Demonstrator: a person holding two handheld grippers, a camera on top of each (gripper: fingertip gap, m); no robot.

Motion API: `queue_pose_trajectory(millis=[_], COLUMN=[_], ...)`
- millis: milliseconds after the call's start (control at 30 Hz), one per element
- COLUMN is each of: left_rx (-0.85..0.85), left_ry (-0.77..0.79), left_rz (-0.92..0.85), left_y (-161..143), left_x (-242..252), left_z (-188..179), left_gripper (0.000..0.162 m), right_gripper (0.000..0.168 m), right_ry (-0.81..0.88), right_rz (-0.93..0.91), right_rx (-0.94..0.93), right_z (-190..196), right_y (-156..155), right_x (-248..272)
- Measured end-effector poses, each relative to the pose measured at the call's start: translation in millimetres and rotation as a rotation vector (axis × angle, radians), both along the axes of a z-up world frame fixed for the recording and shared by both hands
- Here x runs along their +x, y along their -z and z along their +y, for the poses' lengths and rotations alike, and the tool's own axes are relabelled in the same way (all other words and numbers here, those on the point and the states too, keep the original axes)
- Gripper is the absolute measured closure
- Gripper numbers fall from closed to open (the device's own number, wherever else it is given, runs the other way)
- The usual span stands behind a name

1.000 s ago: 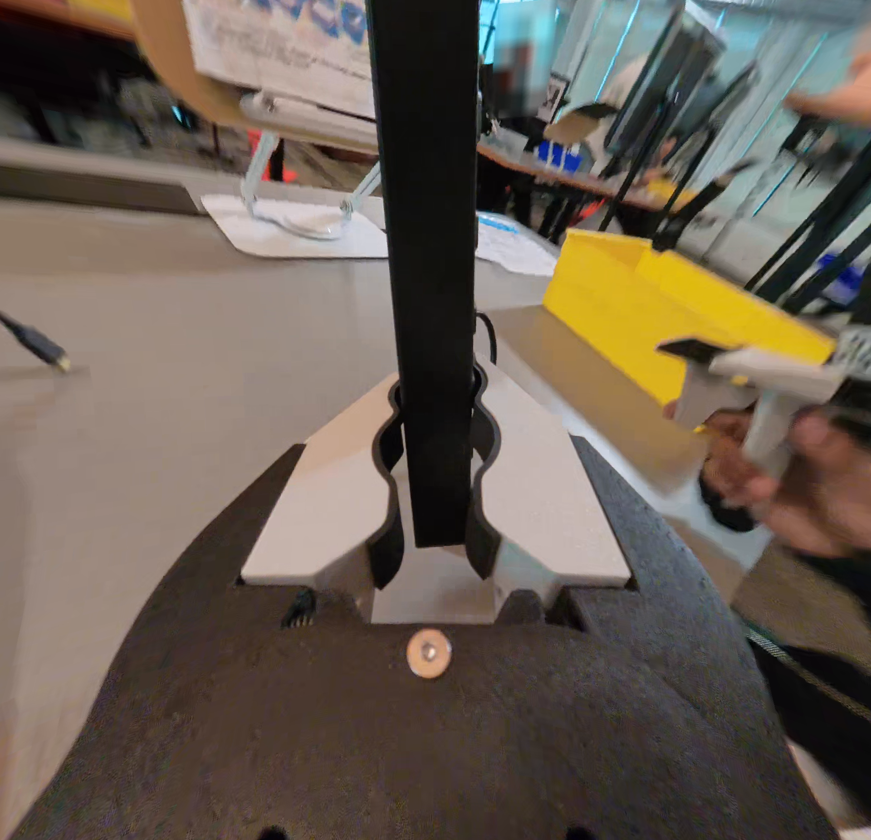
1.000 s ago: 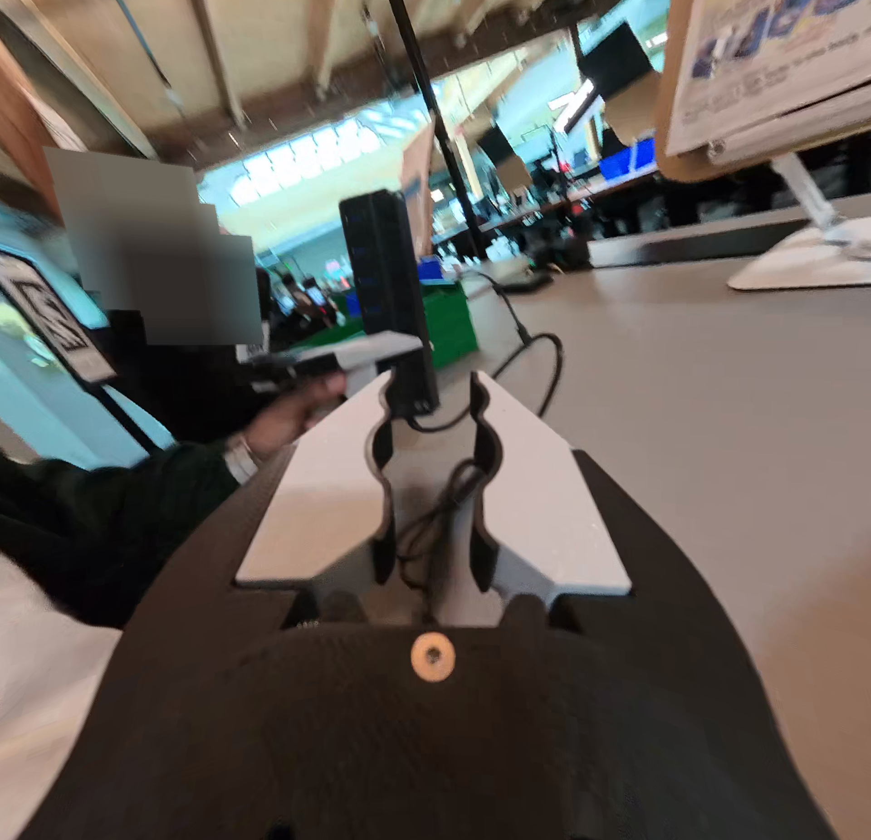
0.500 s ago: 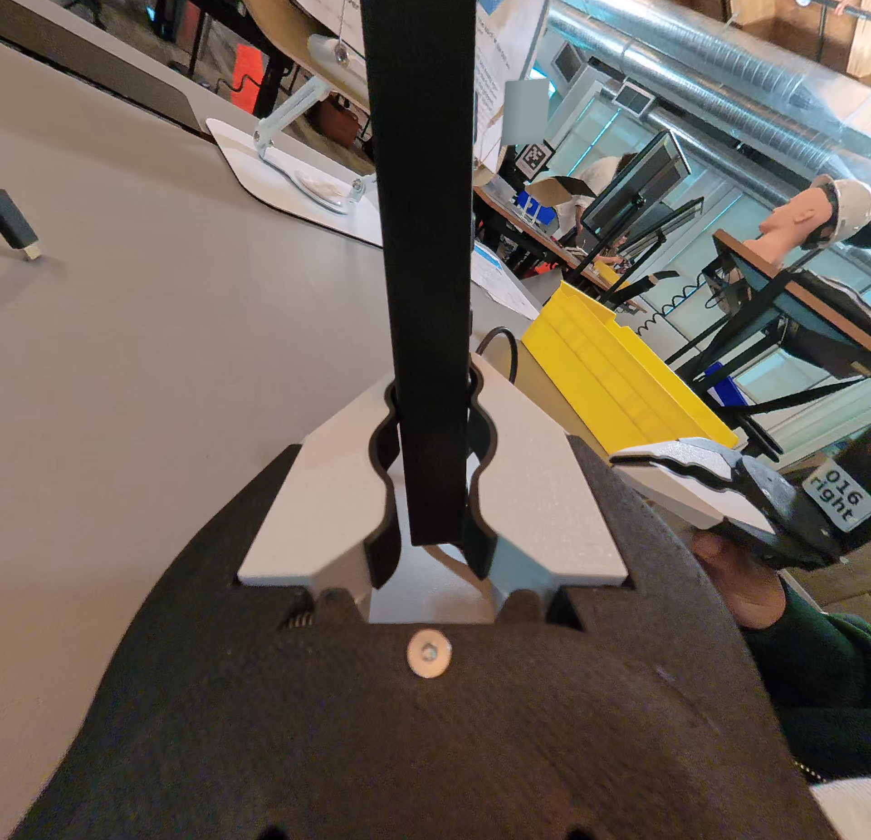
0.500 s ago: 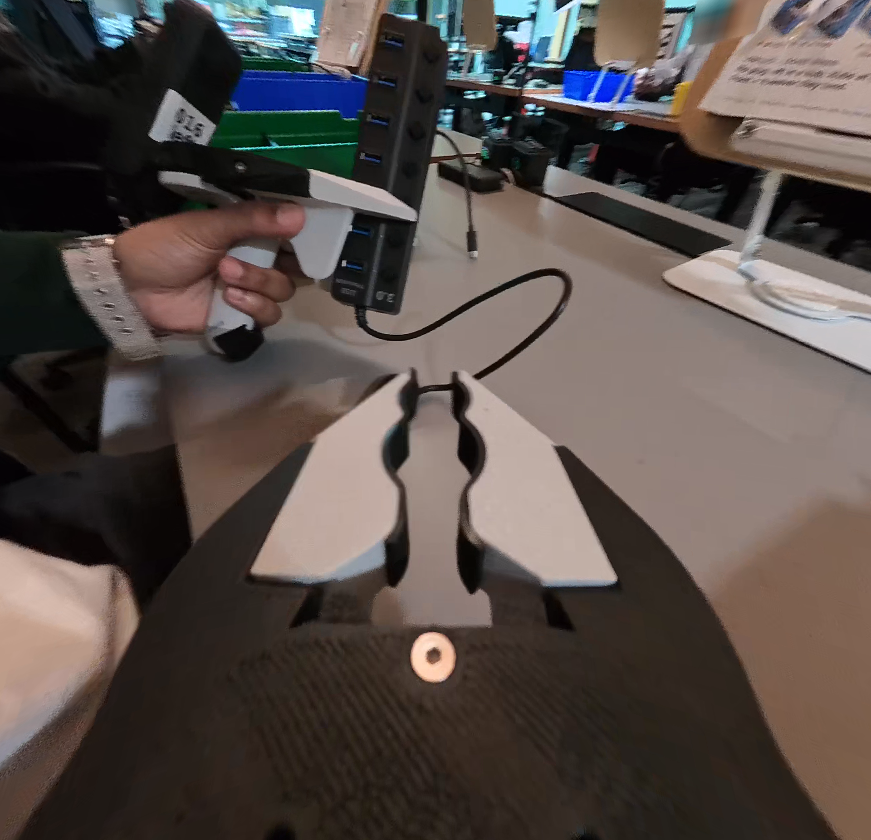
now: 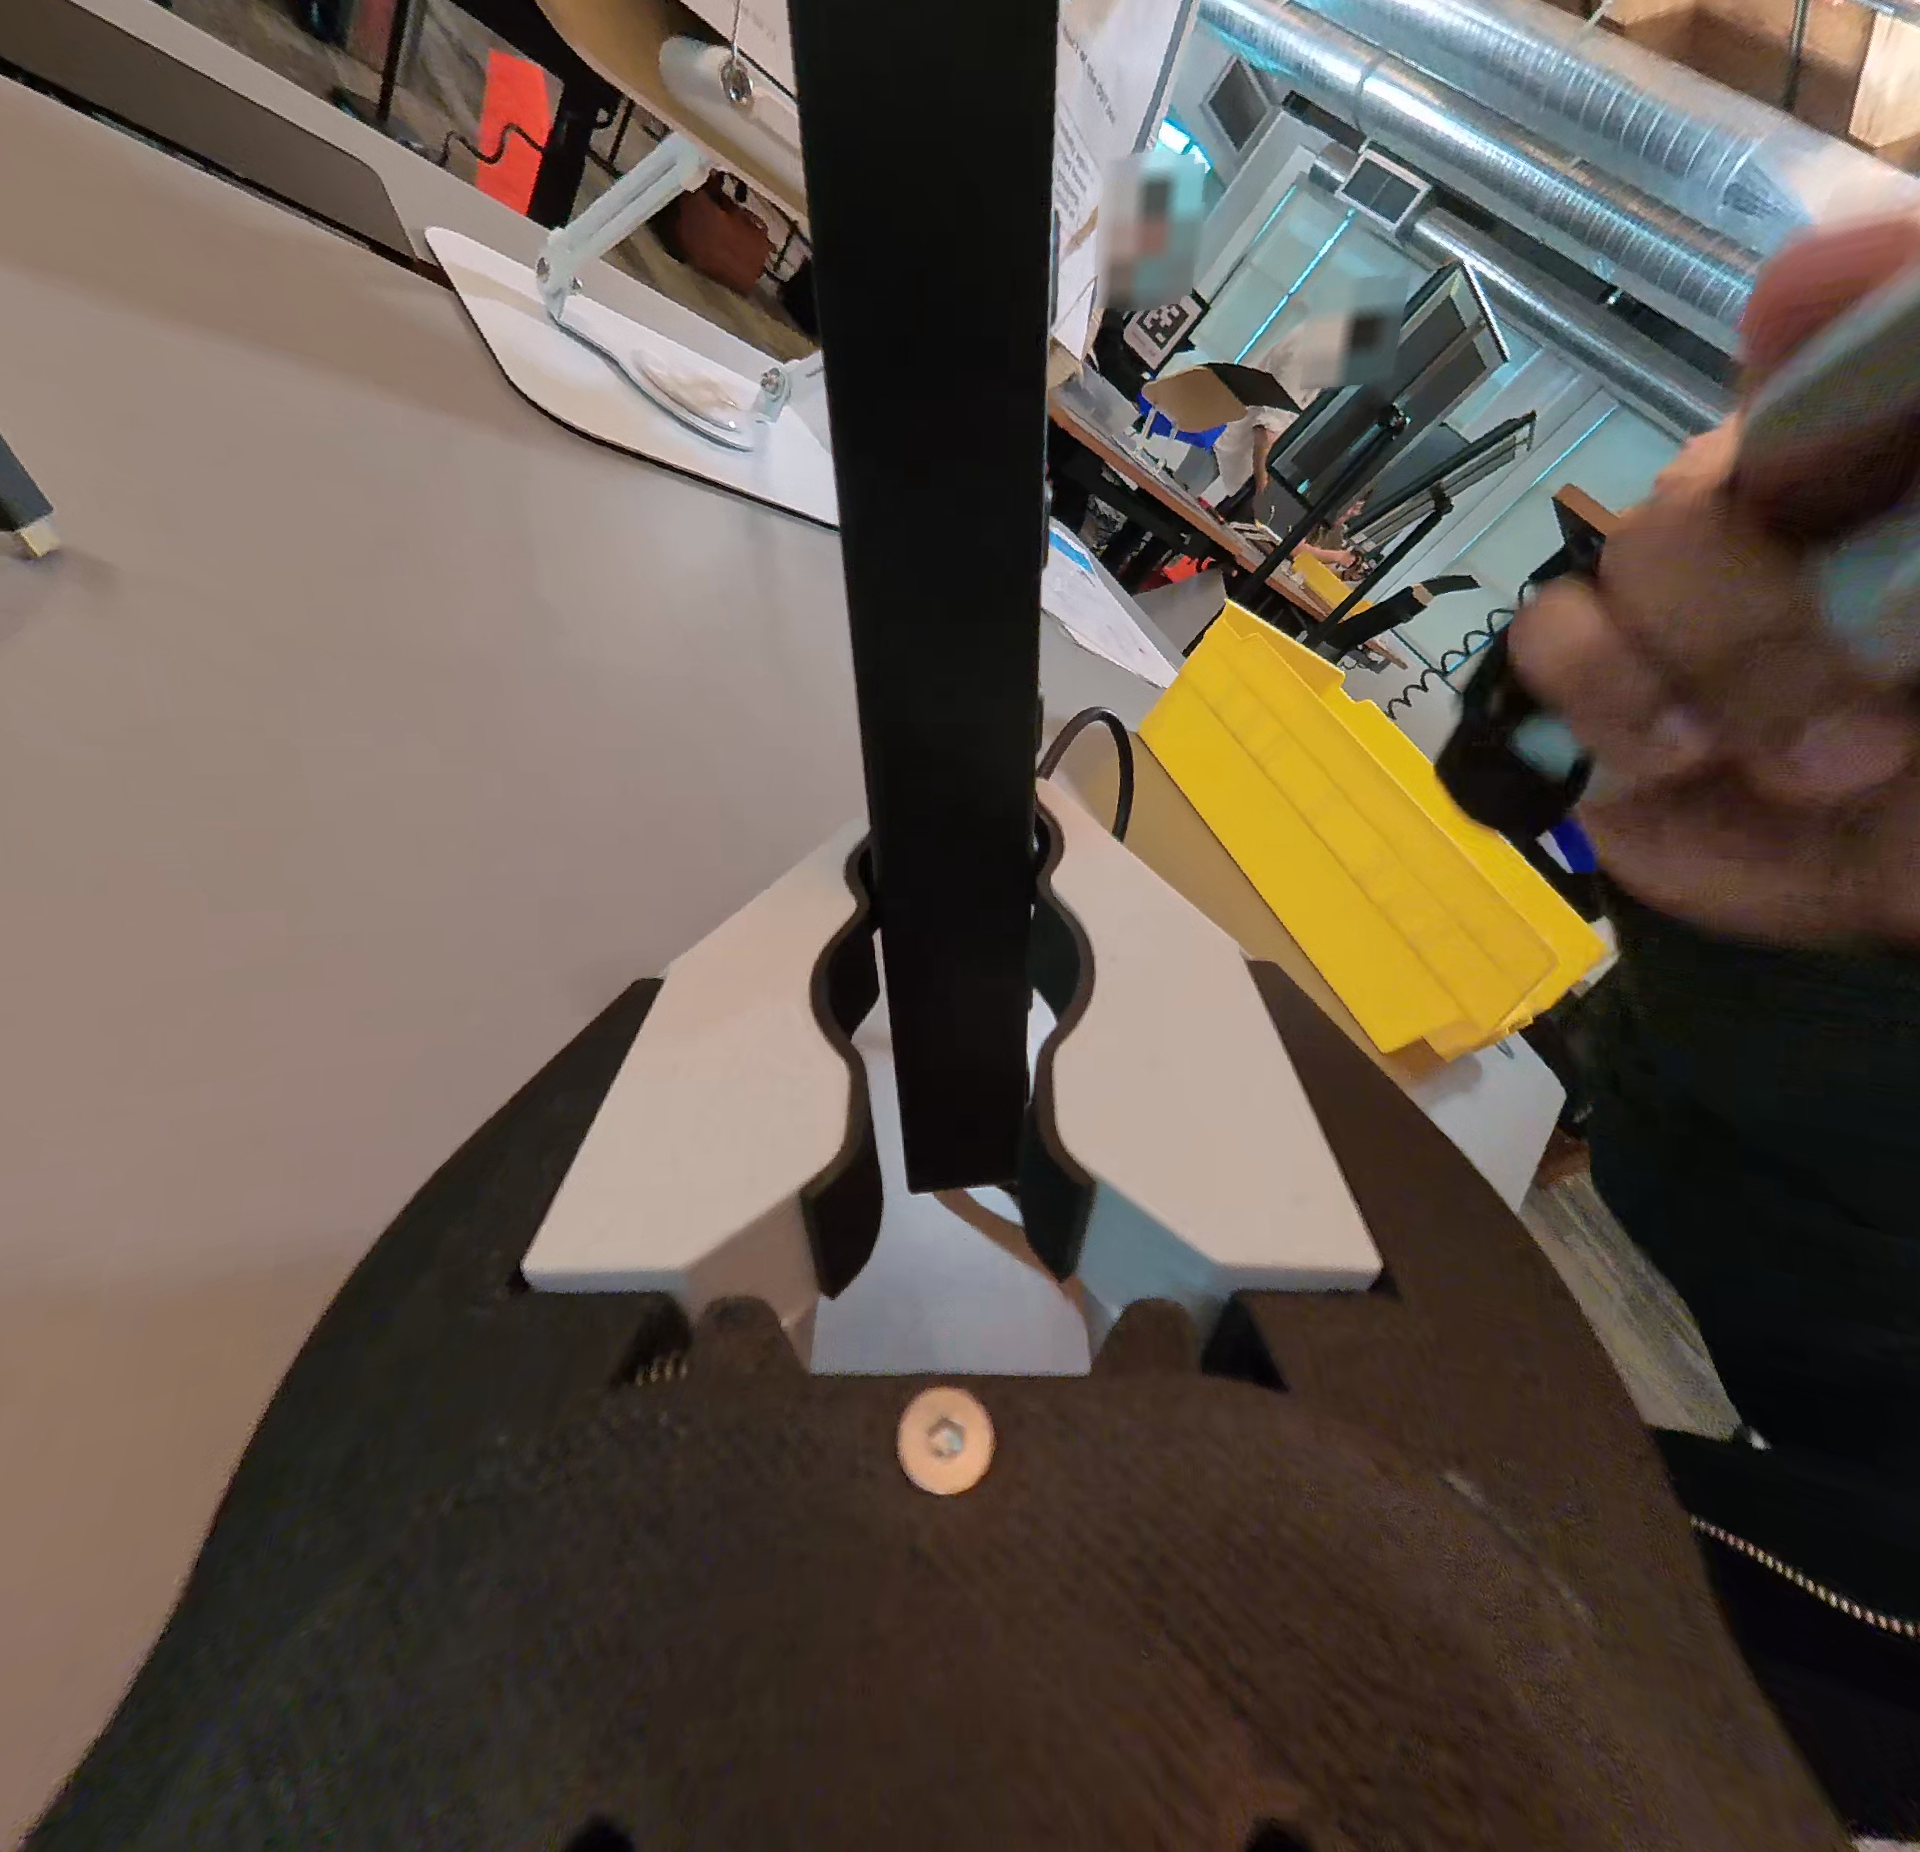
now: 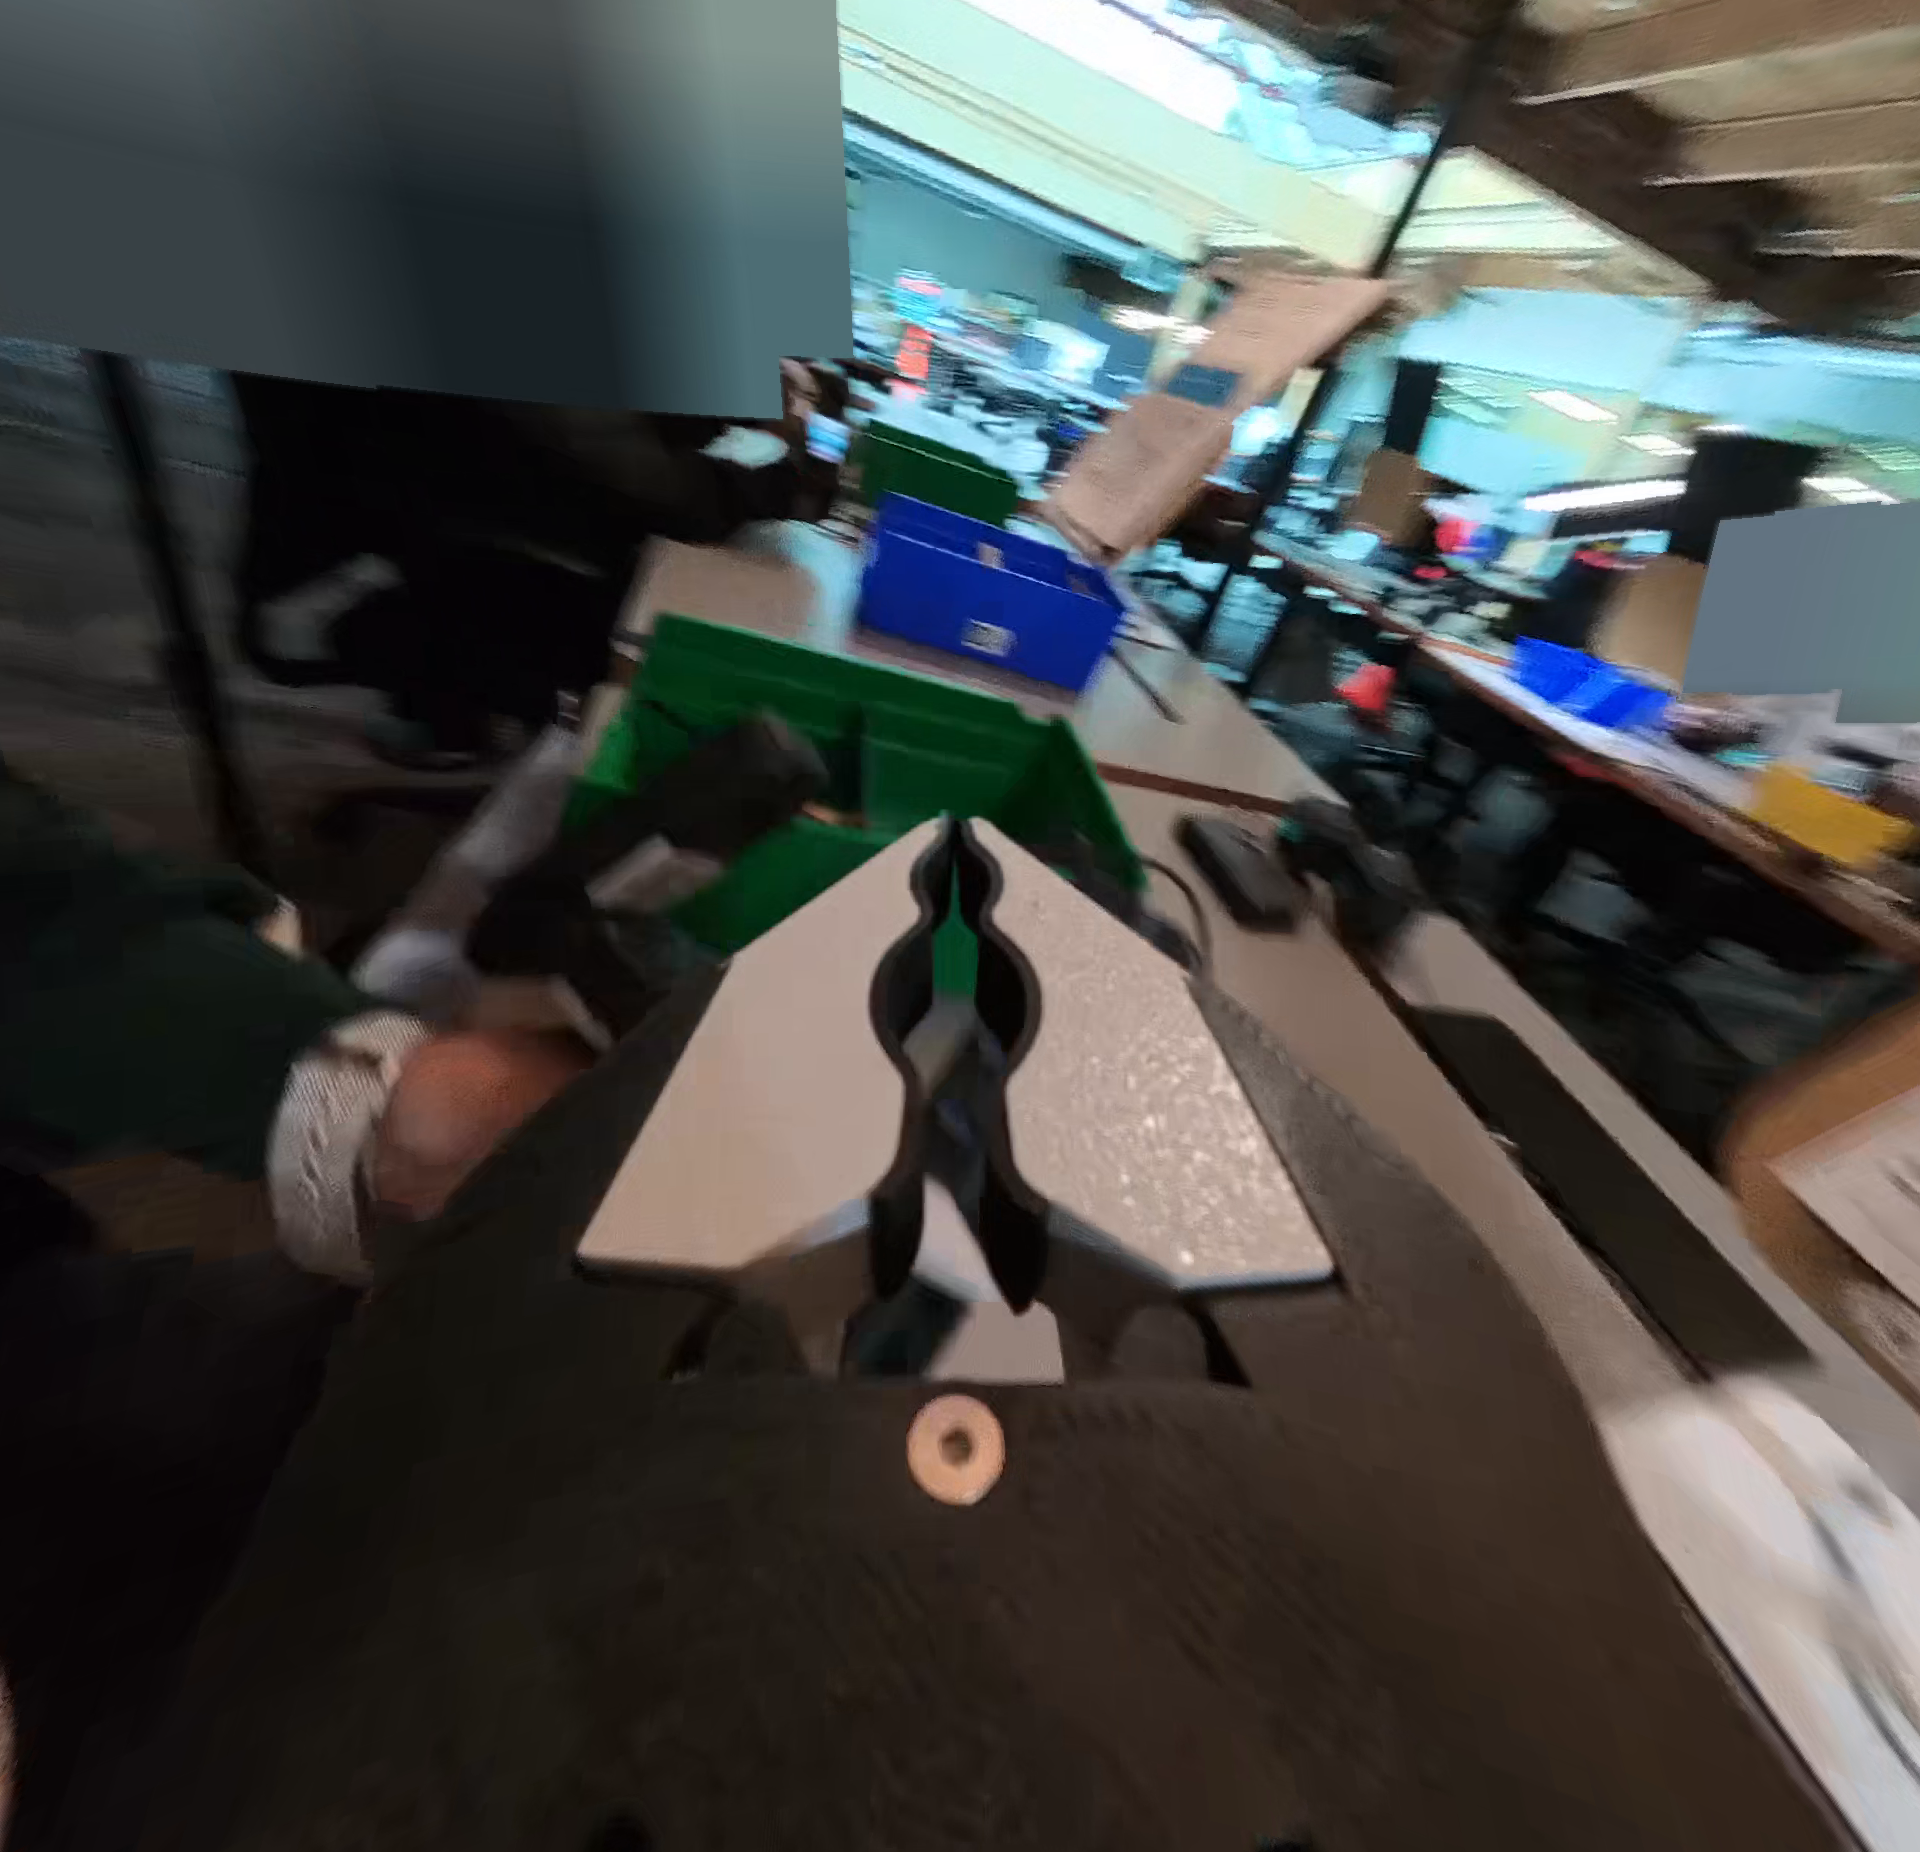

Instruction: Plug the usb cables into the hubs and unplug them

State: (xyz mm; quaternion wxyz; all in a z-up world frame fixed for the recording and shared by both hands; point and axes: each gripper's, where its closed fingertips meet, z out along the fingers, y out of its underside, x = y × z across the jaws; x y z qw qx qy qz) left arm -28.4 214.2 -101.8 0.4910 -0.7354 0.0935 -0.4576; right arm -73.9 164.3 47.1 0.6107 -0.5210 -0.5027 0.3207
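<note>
Grey table [image 5: 364, 763]; left gripper [image 5: 951, 981] clamps long black hub [image 5: 925, 452].

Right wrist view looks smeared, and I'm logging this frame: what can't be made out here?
- Right gripper: jaws shut; motion blur hides any cable between them.
- Hub, left wrist view: ports face away; top cut off by the edge.
- Loose plug: cut off at left edge.

Black tongs [image 5: 951, 971], white fingers [image 5: 727, 1106], perhaps green sleeve.
</note>
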Motion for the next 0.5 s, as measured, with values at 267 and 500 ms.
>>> queue_pose_trajectory(millis=[267,500], left_rx=[0.013,-0.058], left_ry=[0.021,0.043], left_rz=[-0.002,-0.105], left_y=[-3,-4], left_x=[-3,-13], left_z=[-4,-2], left_gripper=[0.138,0.138], right_gripper=[0.152,0.116], right_ry=[-0.283,-0.003], right_rz=[-0.122,0.163], right_rx=[-0.231,-0.343], right_z=[2,13], right_y=[-35,-19], right_x=[-125,-52])
